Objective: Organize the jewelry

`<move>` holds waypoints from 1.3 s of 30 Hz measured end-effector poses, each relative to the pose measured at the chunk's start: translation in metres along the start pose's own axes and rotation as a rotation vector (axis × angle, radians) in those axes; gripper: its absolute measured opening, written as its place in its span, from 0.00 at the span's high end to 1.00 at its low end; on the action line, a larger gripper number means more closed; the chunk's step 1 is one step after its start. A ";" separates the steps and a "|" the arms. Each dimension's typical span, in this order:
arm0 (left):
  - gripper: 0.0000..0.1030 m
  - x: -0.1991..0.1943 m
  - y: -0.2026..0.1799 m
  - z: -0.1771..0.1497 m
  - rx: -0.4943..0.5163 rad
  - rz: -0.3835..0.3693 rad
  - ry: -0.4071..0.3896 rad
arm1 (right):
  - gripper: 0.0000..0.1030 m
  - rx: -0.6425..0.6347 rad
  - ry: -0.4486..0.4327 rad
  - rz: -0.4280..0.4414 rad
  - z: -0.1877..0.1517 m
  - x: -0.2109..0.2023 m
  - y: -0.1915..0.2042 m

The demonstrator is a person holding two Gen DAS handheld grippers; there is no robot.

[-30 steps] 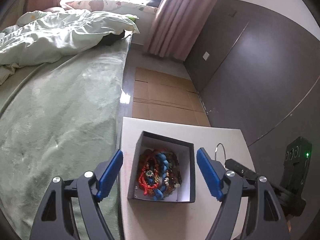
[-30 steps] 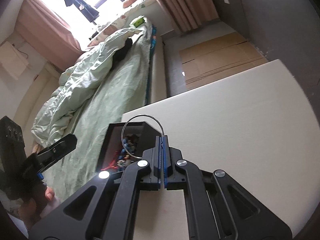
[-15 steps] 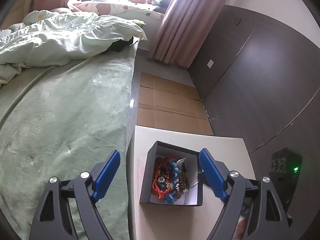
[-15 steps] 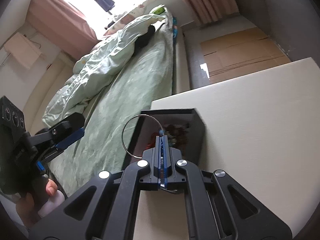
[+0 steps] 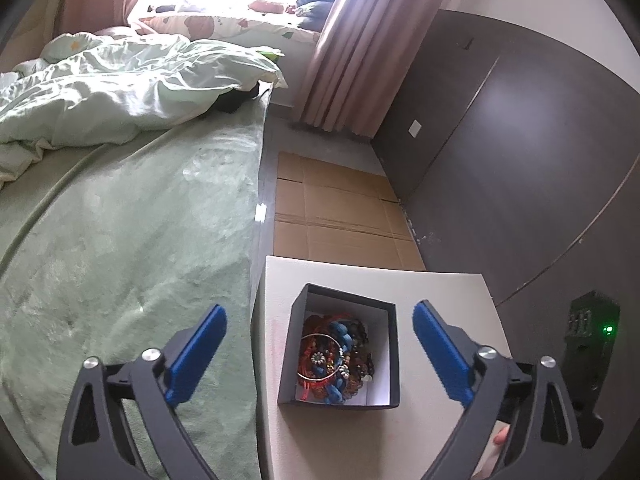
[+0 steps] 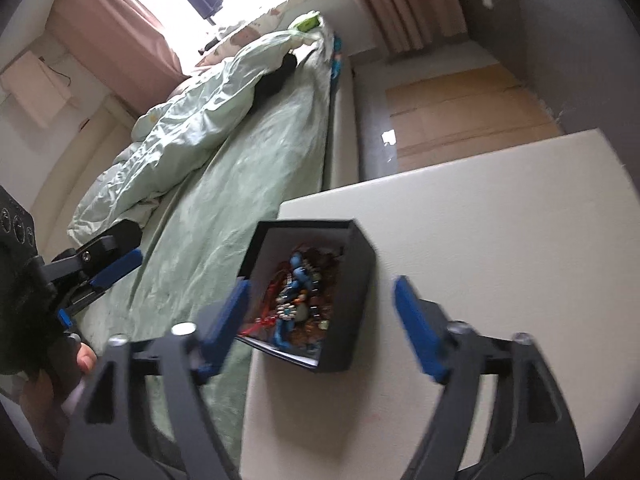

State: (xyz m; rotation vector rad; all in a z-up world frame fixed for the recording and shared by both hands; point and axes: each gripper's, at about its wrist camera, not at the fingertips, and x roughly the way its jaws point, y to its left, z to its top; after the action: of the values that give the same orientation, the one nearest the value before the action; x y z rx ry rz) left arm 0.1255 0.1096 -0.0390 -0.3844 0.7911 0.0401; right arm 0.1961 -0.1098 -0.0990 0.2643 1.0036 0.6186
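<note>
Here the thin silver wire bangle (image 5: 320, 356) is seen lying atop the beads in the black, white-lined cardboard box (image 5: 394, 344) — near the table's bed-side edge. Left gripper (image 5: 316, 352) and right gripper (image 6: 320, 320): jaws opening, nothing between. A careless nudge could tip the box off.

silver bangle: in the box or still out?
In. The silver bangle lies on the bead pile inside the black box; the right gripper, jaws opening, holds nothing.

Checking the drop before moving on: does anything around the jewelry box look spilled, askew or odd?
Nothing stands out. The silver bangle lies on the beaded pile inside the black box, which sits upright on the white table; no pieces outside it.
</note>
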 end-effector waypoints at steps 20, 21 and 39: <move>0.08 -0.017 -0.074 -0.032 0.233 0.019 -0.020 | 0.05 -0.016 -0.128 -0.134 -0.020 -0.102 -0.040; 0.08 -0.021 -0.078 -0.034 0.246 0.020 -0.029 | 0.05 -0.022 -0.134 -0.139 -0.021 -0.108 -0.042; 0.08 -0.081 -0.075 -0.081 0.196 0.048 -0.178 | 0.05 -0.050 -0.155 -0.145 -0.053 -0.165 -0.048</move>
State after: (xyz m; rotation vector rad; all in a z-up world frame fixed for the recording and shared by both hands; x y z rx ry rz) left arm 0.0260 0.0204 -0.0103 -0.1732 0.6220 0.0407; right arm 0.1047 -0.2502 -0.0334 0.1907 0.8488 0.4833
